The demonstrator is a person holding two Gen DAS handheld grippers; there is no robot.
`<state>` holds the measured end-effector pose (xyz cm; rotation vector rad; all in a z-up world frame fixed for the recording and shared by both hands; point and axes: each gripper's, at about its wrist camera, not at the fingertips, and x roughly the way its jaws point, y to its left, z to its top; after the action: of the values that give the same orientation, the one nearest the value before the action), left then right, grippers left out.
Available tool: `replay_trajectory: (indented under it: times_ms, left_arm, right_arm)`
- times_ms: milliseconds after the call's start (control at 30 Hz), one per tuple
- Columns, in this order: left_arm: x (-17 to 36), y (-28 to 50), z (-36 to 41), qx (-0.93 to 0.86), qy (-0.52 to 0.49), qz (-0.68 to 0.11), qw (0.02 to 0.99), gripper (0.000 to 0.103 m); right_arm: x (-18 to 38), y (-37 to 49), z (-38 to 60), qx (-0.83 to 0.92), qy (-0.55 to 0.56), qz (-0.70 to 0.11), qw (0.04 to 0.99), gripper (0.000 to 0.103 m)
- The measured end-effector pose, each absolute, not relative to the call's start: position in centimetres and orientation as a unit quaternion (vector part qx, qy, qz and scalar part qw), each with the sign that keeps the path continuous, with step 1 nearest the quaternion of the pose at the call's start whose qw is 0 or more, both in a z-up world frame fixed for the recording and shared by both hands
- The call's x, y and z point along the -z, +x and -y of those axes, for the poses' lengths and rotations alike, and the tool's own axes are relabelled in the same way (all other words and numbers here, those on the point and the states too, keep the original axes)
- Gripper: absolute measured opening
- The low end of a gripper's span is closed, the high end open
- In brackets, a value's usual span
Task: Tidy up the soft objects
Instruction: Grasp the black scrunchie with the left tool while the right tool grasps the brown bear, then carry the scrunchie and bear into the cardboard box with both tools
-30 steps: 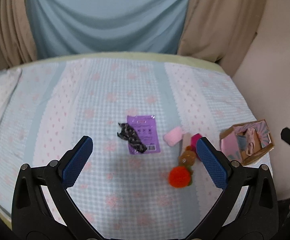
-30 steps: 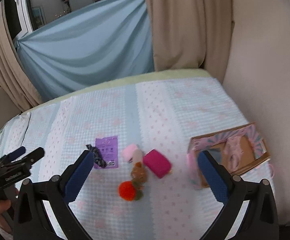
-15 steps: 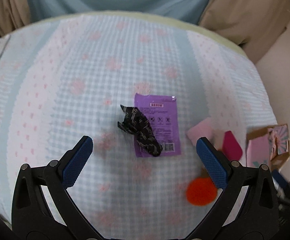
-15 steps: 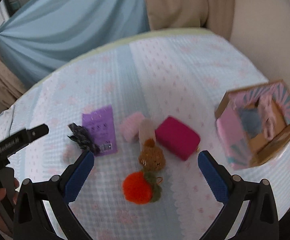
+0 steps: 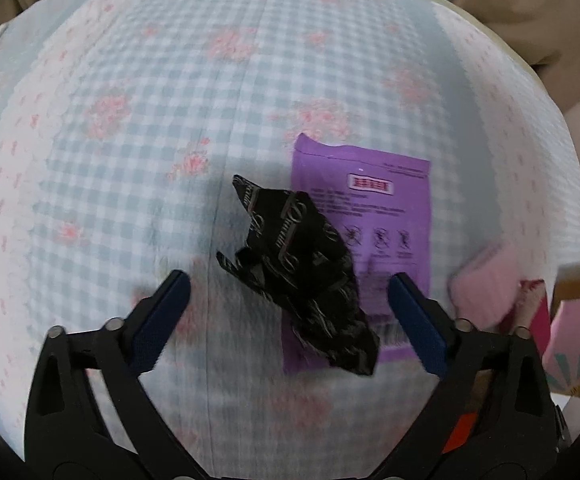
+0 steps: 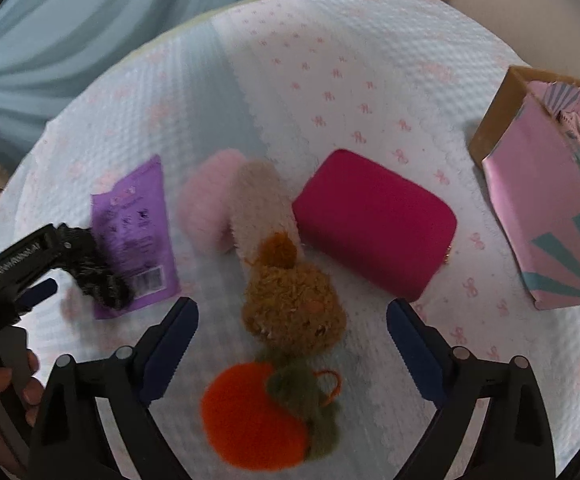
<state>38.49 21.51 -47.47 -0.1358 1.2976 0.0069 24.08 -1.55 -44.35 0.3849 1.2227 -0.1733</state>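
Note:
My left gripper (image 5: 288, 312) is open and low over a crumpled black cloth (image 5: 302, 272) that lies partly on a purple packet (image 5: 374, 236); the cloth sits between the fingers. My right gripper (image 6: 290, 336) is open around a brown plush toy (image 6: 290, 304) with a cream fuzzy part (image 6: 260, 204) behind it. An orange plush ball with a green leaf (image 6: 258, 420) lies just below the fingers. A pink fluffy item (image 6: 206, 200) and a magenta pouch (image 6: 374, 220) lie beyond. The left gripper shows in the right wrist view (image 6: 30, 268) over the black cloth (image 6: 98, 276).
An open cardboard box with pink and teal print (image 6: 550, 200) stands at the right edge of the bed, also in the left wrist view (image 5: 574, 320). The bed cover (image 5: 170, 120) is pale blue check with pink flowers. Curtains hang behind the bed.
Both grippers have moved down and forward toward the bed. The left one now straddles the black cloth; the right one now straddles the brown plush toy. Both stay open.

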Motion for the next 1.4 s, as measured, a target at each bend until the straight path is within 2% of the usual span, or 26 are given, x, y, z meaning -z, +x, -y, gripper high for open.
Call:
replay_trajectory:
  times_ms: [67, 200, 233, 267, 300, 400, 467, 567, 767, 1033, 1400]
  left_arm:
    - [48.3, 38.8, -21.8, -0.008, -0.07, -0.61, 0.789, 0.09]
    - [49.3, 39.2, -22.2, -0.007, -0.087, -0.616, 0.783, 0.082]
    - [49.3, 39.2, -22.0, -0.004, -0.086, -0.614, 0.784, 0.076]
    - [49.2, 39.2, -21.8, 0.0, -0.083, -0.613, 0.786, 0.063]
    - [49.0, 39.1, -21.6, 0.003, -0.08, -0.612, 0.787, 0.057]
    - [48.9, 39.4, -21.3, -0.003, -0.074, -0.613, 0.787, 0.049]
    - [48.8, 39.5, -21.8, -0.009, -0.083, -0.611, 0.788, 0.041]
    - [48.3, 39.2, -22.4, -0.011, -0.092, -0.606, 0.79, 0.036]
    - [47.2, 38.7, -22.7, -0.007, -0.081, -0.596, 0.799, 0.032]
    - [44.1, 37.4, -22.5, -0.002, -0.072, -0.575, 0.815, 0.031]
    - [35.2, 33.7, -21.4, 0.004, -0.06, -0.532, 0.844, 0.031]
  right_arm:
    - [45.2, 24.5, 1.4, 0.081, 0.173, -0.578, 0.793, 0.08]
    - [46.8, 25.2, 1.3, 0.081, 0.166, -0.592, 0.784, 0.071]
    - [47.1, 25.3, 1.2, 0.081, 0.165, -0.594, 0.783, 0.069]
    - [47.3, 25.4, 1.2, 0.081, 0.164, -0.596, 0.782, 0.064]
    - [47.6, 25.4, 1.2, 0.081, 0.163, -0.598, 0.78, 0.06]
    - [48.0, 25.6, 1.1, 0.079, 0.165, -0.604, 0.776, 0.049]
    - [48.2, 25.7, 0.9, 0.075, 0.164, -0.605, 0.776, 0.047]
    - [48.0, 25.7, 0.6, 0.07, 0.16, -0.601, 0.78, 0.043]
    - [47.8, 25.6, 0.7, 0.061, 0.166, -0.598, 0.782, 0.04]
    - [45.3, 24.7, 0.9, 0.051, 0.17, -0.576, 0.798, 0.039]
    - [37.8, 22.8, 1.8, 0.03, 0.175, -0.527, 0.831, 0.039]
